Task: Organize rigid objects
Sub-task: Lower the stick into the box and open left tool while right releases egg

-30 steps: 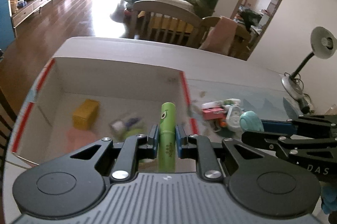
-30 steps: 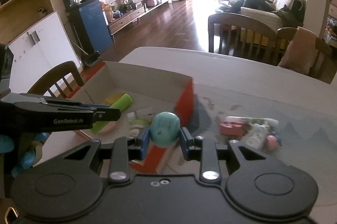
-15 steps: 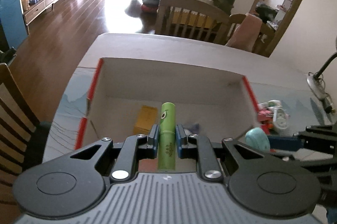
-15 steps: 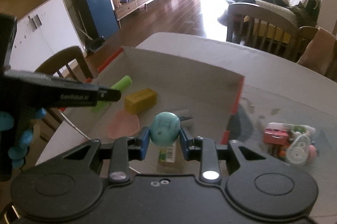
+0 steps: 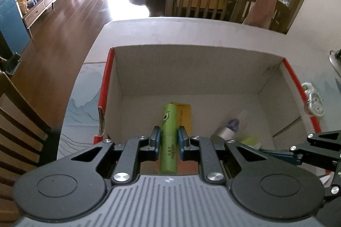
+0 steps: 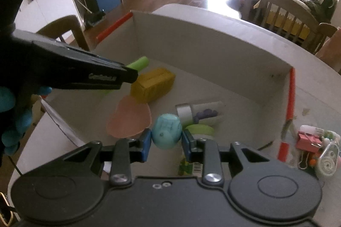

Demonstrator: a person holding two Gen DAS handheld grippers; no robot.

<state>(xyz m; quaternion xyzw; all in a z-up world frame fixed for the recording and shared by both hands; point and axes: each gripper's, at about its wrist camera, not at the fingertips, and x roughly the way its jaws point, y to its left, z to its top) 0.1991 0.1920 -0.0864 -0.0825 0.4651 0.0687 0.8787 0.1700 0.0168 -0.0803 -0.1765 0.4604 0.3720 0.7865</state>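
My left gripper (image 5: 168, 137) is shut on a green tube (image 5: 169, 137) with a cartoon eye, held over the open cardboard box (image 5: 191, 62) with red edges. The tube's tip (image 6: 139, 62) pokes past the left gripper's black body (image 6: 85, 75) in the right wrist view. My right gripper (image 6: 166, 137) is shut on a round teal object (image 6: 167, 131), also above the box. Inside the box lie a yellow block (image 6: 153, 84), a pink flat piece (image 6: 130, 118), a small white bottle with purple print (image 6: 200, 112) and a green-lidded item (image 6: 199, 130).
To the right of the box on the table (image 6: 315, 90) sits a heap of small things, among them a pink binder clip (image 6: 308, 141) and a white tape dispenser (image 6: 328, 163). Wooden chairs (image 5: 204, 0) stand at the table's far side and one chair (image 5: 19, 126) at the left.
Both grippers have moved left and down from beside the box's right wall to over its inside. Each still holds its object. The box fills more of both views.
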